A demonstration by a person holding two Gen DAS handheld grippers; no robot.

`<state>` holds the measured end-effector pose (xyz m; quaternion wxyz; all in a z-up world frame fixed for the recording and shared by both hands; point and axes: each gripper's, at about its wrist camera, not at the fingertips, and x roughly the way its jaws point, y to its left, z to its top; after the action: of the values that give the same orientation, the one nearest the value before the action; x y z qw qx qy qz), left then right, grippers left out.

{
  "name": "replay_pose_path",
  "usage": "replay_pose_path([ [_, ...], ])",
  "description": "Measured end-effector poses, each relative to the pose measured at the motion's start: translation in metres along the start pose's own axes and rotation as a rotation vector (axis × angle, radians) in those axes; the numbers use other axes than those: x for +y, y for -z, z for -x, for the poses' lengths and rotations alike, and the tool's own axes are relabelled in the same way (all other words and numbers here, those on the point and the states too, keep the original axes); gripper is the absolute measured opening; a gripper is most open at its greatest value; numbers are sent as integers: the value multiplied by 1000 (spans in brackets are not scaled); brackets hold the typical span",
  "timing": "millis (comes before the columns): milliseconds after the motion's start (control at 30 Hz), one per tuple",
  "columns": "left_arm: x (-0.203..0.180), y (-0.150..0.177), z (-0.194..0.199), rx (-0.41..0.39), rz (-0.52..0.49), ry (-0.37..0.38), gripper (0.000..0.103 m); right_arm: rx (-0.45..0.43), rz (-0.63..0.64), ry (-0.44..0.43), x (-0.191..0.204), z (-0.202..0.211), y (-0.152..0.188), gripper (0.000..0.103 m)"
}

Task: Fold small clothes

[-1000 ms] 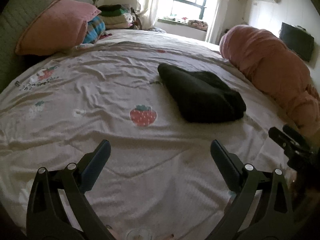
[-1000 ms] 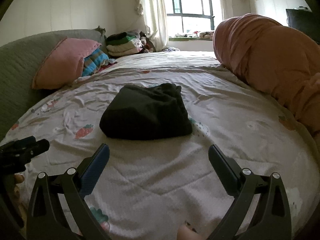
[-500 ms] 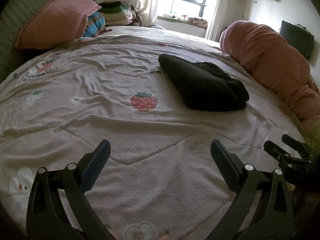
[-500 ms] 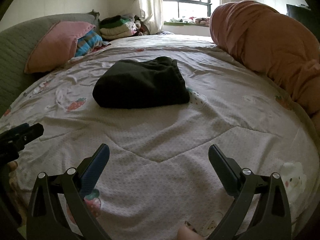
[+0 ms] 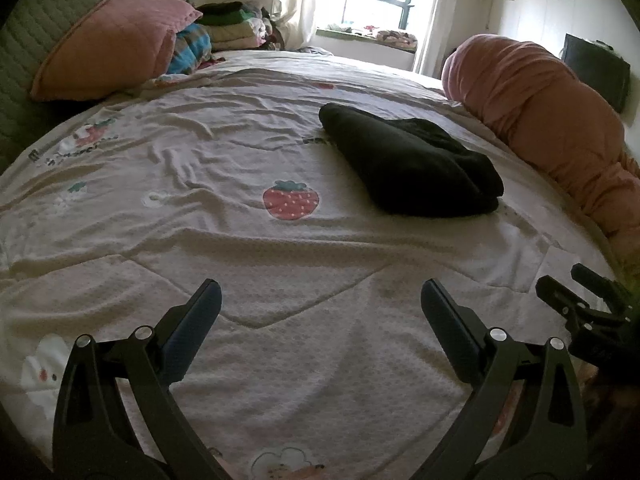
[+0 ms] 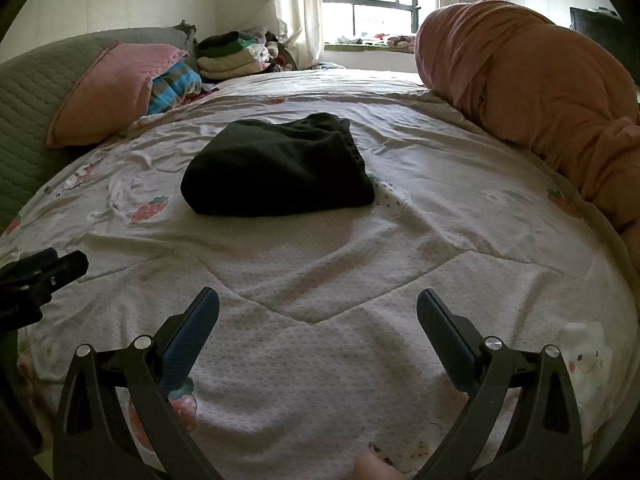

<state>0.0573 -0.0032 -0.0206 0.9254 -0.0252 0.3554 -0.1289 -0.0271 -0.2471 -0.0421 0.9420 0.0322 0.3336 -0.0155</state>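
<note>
One dark folded garment [image 5: 408, 164] lies on the bed [image 5: 280, 280], toward its middle and nearer the rolled pink duvet [image 5: 552, 120] along one edge. The left gripper [image 5: 320, 300] and right gripper [image 6: 318, 304] hover over the near edge, both spread wide, grasping nothing, well apart from the garment. The sheet carries strawberry prints [image 5: 291, 200]; small dark lettering near the pink pillow [image 5: 108, 44] is too blurred to read.

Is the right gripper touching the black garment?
Apart. The right wrist view shows the right gripper open, with bare bedsheet between it and the black garment.
</note>
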Motion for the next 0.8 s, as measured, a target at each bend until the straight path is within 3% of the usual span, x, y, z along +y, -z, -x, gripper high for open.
replay_pose_path([
  [800,4,2,-2,12,-6,-27,94,5,-4,-1,-4,0,0,98],
])
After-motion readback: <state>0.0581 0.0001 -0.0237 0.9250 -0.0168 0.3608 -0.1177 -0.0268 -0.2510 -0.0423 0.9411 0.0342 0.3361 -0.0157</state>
